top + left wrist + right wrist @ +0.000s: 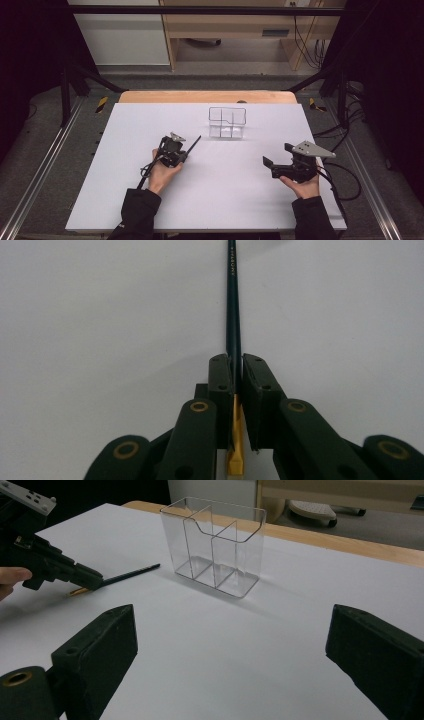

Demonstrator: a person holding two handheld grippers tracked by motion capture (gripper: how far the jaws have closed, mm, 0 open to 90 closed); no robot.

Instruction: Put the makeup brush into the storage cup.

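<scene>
High view: clear organizer point(227, 122) beyond pencil point(193, 145)

Bare white board point(225, 195) between the two hands, open for passing; clear plastic organizer point(227, 122) standing upright toward the far edge, the one obstacle; dark pencil point(193, 145) slanting near it, just apart; open board on either side.

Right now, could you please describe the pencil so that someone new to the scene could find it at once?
On the white table, look left of the clear organizer to the left claw. The pencil is the thin dark stick pinched in it, pointing toward the organizer; its gold end sits behind the jaws, and it is the one slender thing there.
</scene>
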